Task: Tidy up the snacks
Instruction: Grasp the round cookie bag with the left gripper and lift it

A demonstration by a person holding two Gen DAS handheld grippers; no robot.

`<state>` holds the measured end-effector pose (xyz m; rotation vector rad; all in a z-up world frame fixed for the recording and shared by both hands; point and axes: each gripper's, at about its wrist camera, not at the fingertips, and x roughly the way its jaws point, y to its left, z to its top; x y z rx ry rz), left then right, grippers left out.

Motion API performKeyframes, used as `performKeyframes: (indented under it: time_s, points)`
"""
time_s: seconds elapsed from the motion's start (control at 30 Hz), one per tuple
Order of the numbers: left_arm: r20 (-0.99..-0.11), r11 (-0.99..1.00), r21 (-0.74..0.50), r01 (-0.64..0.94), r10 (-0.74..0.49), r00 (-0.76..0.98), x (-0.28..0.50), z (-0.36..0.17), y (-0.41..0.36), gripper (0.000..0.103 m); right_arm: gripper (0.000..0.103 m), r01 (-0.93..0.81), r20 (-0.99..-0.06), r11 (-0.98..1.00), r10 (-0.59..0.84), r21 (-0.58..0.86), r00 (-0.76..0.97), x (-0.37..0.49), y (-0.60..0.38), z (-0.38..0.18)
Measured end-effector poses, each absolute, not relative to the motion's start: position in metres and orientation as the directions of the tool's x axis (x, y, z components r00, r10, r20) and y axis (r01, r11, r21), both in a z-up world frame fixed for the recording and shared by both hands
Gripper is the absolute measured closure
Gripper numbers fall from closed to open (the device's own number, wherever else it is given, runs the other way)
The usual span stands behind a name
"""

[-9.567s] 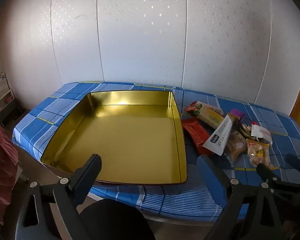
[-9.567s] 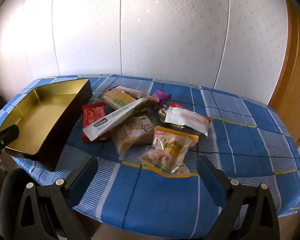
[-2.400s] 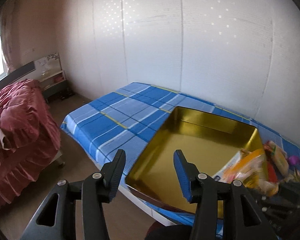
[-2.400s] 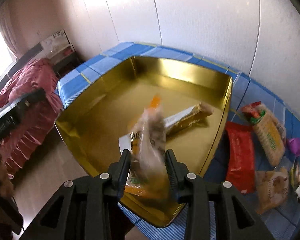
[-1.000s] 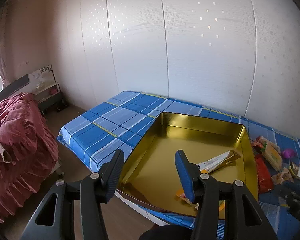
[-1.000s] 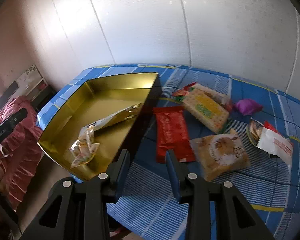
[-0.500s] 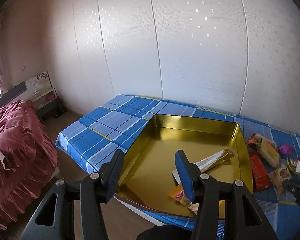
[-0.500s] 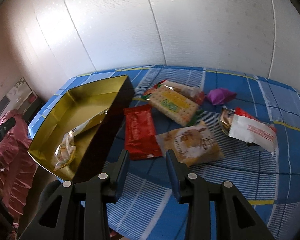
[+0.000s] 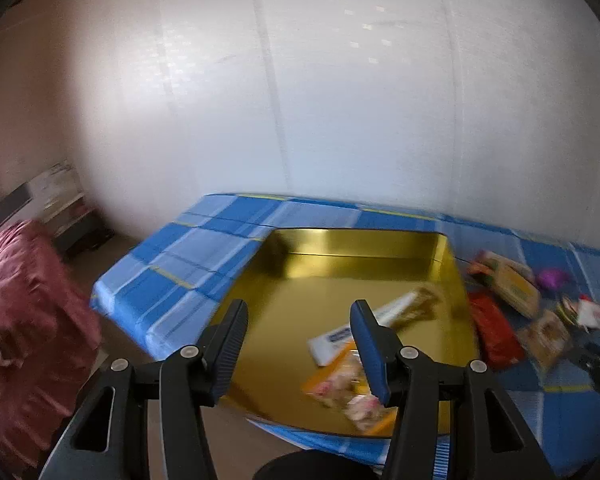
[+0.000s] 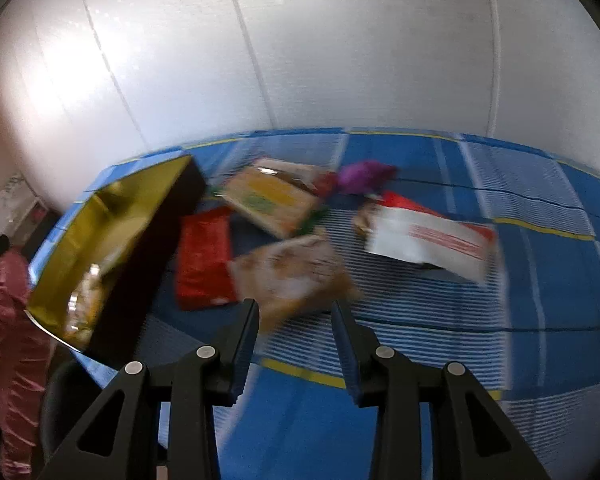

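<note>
Two snacks, the long white pack (image 9: 374,322) and orange bag (image 9: 350,390), sat in the gold tin (image 9: 336,244) after your drop, right claw (image 10: 294,322) now spread empty over the tan pack (image 10: 296,268), left claw (image 9: 298,330) spread idle, five left on the blue-check bench (image 10: 540,280), white wall behind.

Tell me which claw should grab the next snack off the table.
Right. The right claw is open and empty right over the tan packet, while the left claw hangs over the gold tin.
</note>
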<state>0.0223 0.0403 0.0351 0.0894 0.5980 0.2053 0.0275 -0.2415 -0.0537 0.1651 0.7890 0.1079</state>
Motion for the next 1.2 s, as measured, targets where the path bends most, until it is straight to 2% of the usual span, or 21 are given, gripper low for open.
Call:
performKeyframes:
  time_s: [0.23,0.47,0.5,0.57,0.63,0.73,0.83,1.03,1.1,1.13,1.2]
  points:
    - [-0.645,0.984,0.096,0.152,-0.055,0.762,0.044,0.025,-0.021,0.049,0.065,0.053,-0.701,0.979,0.103,0.198,0.706,0.012,-0.292,-0.075]
    - [-0.736,0.925,0.056,0.376,-0.216,0.642,0.070,0.002,-0.092,0.046,0.062,0.116,-0.664,0.963,0.078,0.242,0.744,0.002,-0.324,-0.083]
    - [-0.737,0.915,0.065,0.398,-0.225,0.637,0.070,-0.001,-0.102,0.044,0.062,0.117,-0.661,0.964,0.072,0.237,0.747,0.001,-0.325,-0.083]
    - [-0.735,0.870,0.121,0.477,-0.245,0.633,0.074,-0.009,-0.128,0.027,0.062,0.109,-0.656,0.967,0.070,0.228,0.752,0.001,-0.322,-0.082]
    - [-0.739,0.828,0.171,0.534,-0.250,0.626,0.077,-0.018,-0.148,0.017,0.061,0.098,-0.649,0.970,0.072,0.222,0.758,-0.001,-0.319,-0.082]
    - [-0.778,0.750,0.208,0.628,-0.263,0.571,0.085,-0.035,-0.174,0.016,0.060,0.095,-0.638,0.971,0.070,0.220,0.767,0.000,-0.319,-0.081]
    - [-0.806,0.700,0.253,0.668,-0.229,0.546,0.096,-0.055,-0.192,0.016,0.060,0.097,-0.631,0.965,0.081,0.242,0.771,0.001,-0.324,-0.081]
    - [-0.842,0.703,0.198,0.683,-0.234,0.485,0.117,-0.079,-0.205,0.015,0.059,0.095,-0.632,0.955,0.108,0.280,0.767,0.004,-0.328,-0.084]
    - [-0.850,0.728,0.110,0.676,-0.284,0.444,0.121,-0.080,-0.201,0.029,0.059,0.099,-0.629,0.960,0.092,0.262,0.772,0.003,-0.326,-0.083]
    - [-0.852,0.735,0.057,0.676,-0.317,0.416,0.122,-0.081,-0.200,0.041,0.059,0.103,-0.625,0.964,0.077,0.247,0.777,0.003,-0.324,-0.081]
    - [-0.838,0.757,0.062,0.651,-0.315,0.446,0.116,-0.081,-0.198,0.042,0.059,0.109,-0.617,0.971,0.048,0.214,0.786,0.001,-0.322,-0.079]
